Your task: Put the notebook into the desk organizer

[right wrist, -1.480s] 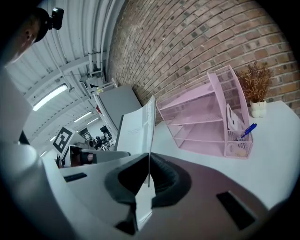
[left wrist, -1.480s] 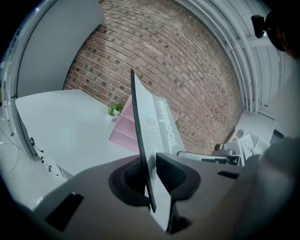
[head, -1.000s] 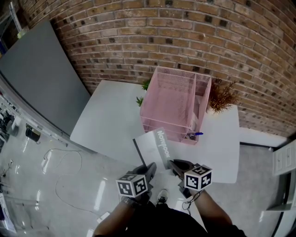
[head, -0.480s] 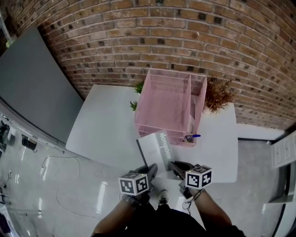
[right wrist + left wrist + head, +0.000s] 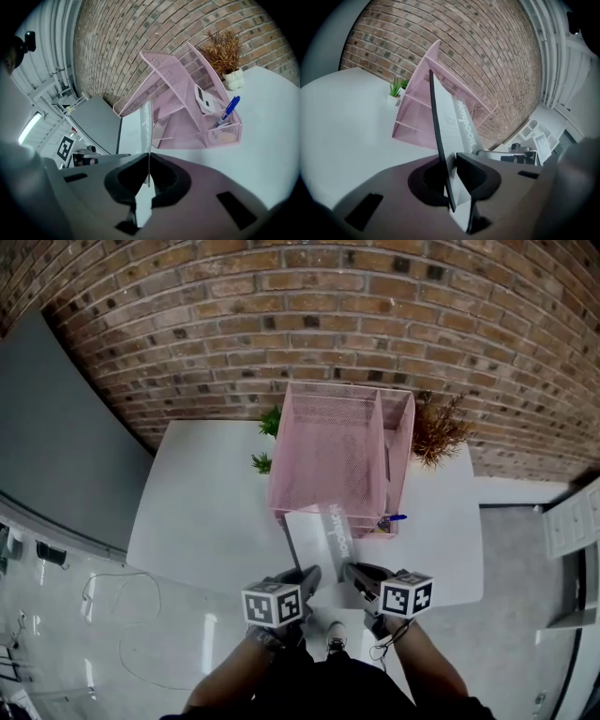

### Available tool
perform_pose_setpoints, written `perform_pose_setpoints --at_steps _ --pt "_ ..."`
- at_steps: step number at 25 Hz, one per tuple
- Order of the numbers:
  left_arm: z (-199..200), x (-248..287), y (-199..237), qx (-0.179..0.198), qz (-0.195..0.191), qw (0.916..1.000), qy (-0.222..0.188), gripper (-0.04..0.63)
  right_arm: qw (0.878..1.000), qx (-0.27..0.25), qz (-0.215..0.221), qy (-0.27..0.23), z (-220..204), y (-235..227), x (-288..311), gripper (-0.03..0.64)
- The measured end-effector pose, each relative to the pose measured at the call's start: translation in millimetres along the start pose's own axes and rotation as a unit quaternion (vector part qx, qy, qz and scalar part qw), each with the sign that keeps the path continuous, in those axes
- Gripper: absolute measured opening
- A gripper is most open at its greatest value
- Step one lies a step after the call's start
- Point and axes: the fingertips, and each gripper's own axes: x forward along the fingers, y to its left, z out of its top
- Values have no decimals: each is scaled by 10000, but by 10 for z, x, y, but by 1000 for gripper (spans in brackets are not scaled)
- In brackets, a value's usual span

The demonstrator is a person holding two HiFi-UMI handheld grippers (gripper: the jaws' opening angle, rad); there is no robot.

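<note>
A grey-white notebook (image 5: 322, 538) with a dark spine is held over the table's near edge, its far end at the front of the pink mesh desk organizer (image 5: 337, 451). My left gripper (image 5: 307, 576) is shut on the notebook's near left corner and my right gripper (image 5: 352, 573) is shut on its near right corner. In the left gripper view the notebook (image 5: 457, 129) stands on edge between the jaws (image 5: 451, 180), with the organizer (image 5: 419, 110) beyond. From the right gripper (image 5: 148, 180) the notebook (image 5: 140, 129) shows edge-on before the organizer (image 5: 180, 86).
The organizer's small side compartment holds a blue pen (image 5: 228, 110) and a white calculator-like item (image 5: 203, 97). A dried plant (image 5: 439, 430) stands right of the organizer, and small green plants (image 5: 263, 442) stand at its left. The white table (image 5: 202, 507) backs onto a brick wall (image 5: 309, 324).
Both grippers have carried the notebook forward toward the organizer. Its far end now reaches the organizer's front.
</note>
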Motion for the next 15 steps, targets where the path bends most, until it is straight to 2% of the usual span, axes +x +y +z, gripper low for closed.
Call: perform_pose_setpoints --at_steps 15 --pt "525 3 246 666 -11 9978 -40 91 9966 312 -253 -722 437 60 205 12"
